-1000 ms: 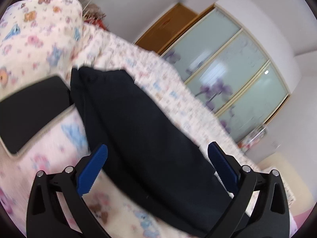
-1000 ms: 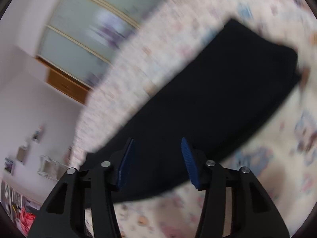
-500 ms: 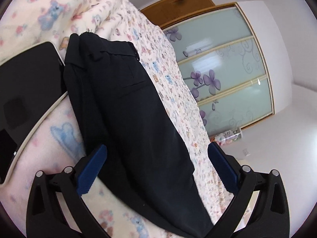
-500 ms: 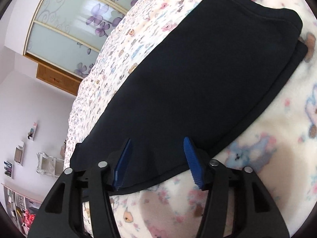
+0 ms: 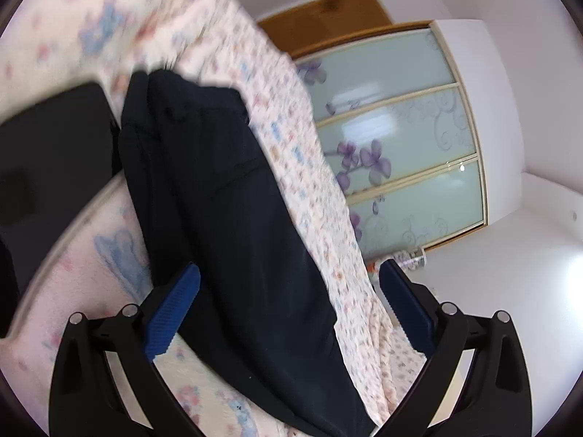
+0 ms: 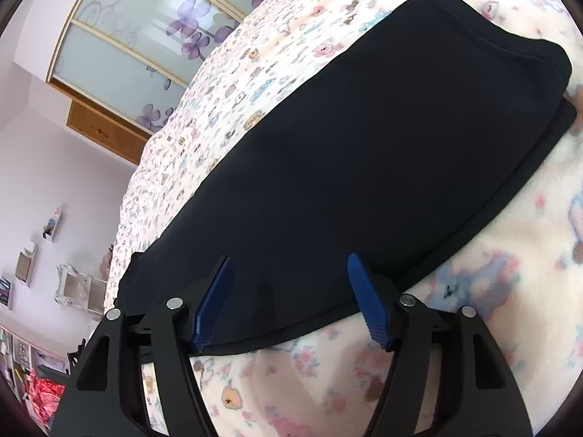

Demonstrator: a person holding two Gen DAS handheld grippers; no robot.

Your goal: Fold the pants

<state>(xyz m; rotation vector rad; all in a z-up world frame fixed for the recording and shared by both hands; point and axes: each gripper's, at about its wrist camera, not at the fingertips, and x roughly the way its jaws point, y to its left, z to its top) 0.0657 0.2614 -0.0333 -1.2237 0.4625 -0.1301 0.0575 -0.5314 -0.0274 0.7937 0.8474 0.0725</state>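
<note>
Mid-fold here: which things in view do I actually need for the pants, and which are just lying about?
Needed:
black pants, laid long on the bed
left gripper, open, nothing held
right gripper, jaws just been opening, pads apart above the near edge of the pants

Lying about:
black pad beside the pants
patterned blanket
wardrobe doors

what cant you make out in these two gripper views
- Left wrist view: the lower end of the black pants is hidden behind the left gripper.
- Left wrist view: the flat black object is motion-blurred and cut off by the frame edge.
- Right wrist view: the shelf items are too small.
</note>
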